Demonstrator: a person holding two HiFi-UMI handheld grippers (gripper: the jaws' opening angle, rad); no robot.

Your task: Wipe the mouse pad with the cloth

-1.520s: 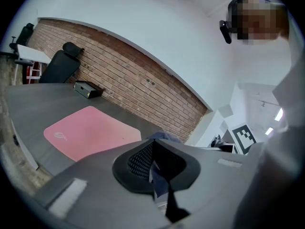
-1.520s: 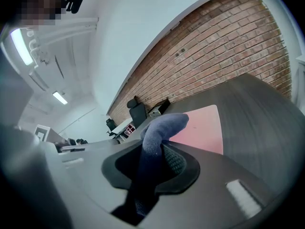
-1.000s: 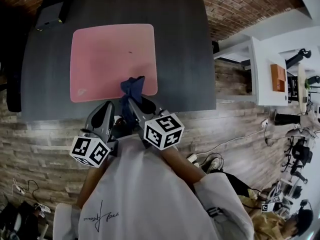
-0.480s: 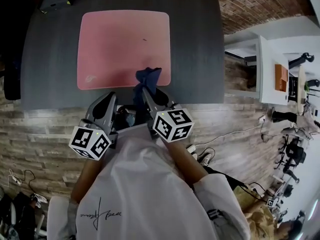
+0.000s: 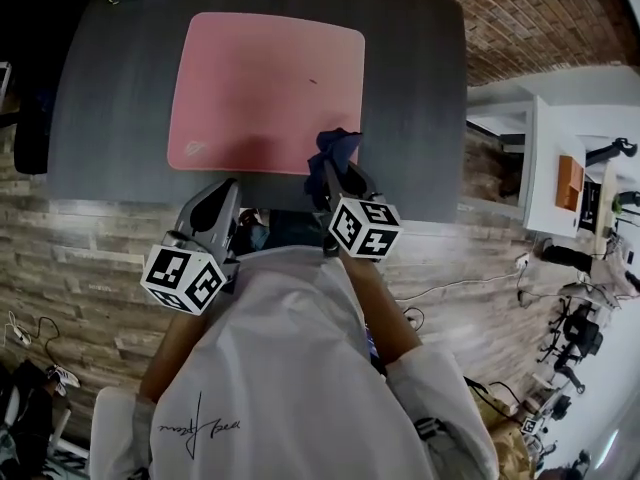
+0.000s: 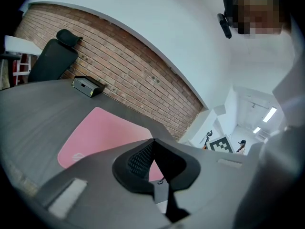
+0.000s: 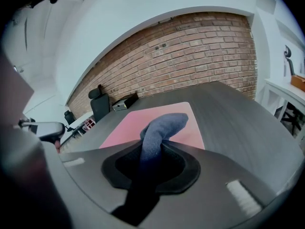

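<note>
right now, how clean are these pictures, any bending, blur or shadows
Head view: the wide lens bows the table edges; the mouse pad is evenly lit, with a soft shadow at its near edge. Left gripper view: the brick wall curves, a mosaic patch covers the top right. Right gripper view: the cloth near the lens is soft, the pad beyond sharper.
</note>
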